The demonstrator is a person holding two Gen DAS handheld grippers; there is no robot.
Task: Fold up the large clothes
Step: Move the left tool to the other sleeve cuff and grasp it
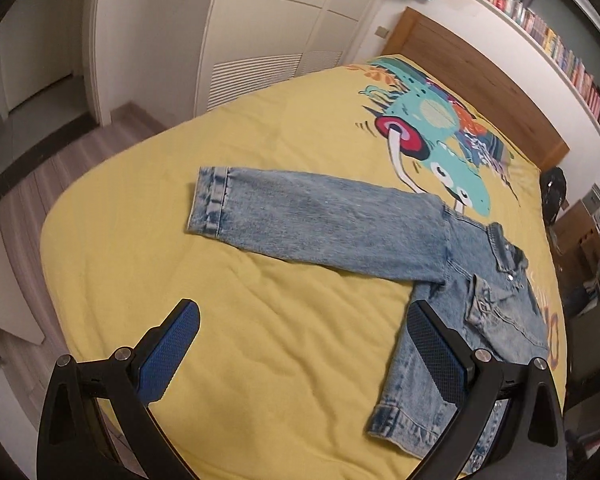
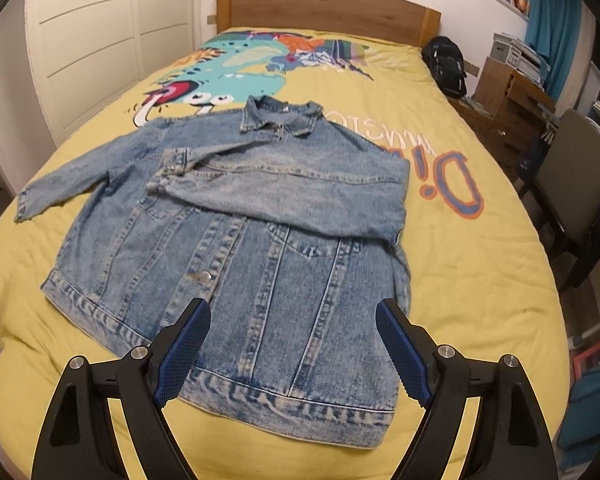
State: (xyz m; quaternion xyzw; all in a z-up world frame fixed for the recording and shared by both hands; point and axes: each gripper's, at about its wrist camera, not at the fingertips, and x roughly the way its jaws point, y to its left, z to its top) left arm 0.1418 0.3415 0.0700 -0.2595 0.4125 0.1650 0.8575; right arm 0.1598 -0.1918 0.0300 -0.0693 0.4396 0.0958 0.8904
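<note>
Both of my grippers hang over the bed with nothing in them: my left gripper (image 1: 304,344) has its blue pads spread wide above bare yellow bedspread (image 1: 220,280), and my right gripper (image 2: 294,344) is just as widely parted over the lower front of the denim jacket (image 2: 236,216), not pressing on the cloth. That jacket lies flat, front side up, on the bedspread, collar (image 2: 280,116) toward the wooden headboard (image 2: 324,4) and hem toward me. One sleeve is folded across the chest, its cuff (image 2: 176,164) near the collar side; the other sleeve (image 1: 320,216) stretches straight out sideways across the yellow cover, well clear of my left pads. A cartoon print (image 2: 236,64) covers the bedspread beyond the collar. White wardrobe doors (image 1: 268,32) stand past the bed's far side, and a grey chair (image 2: 576,184) sits beside it.
</note>
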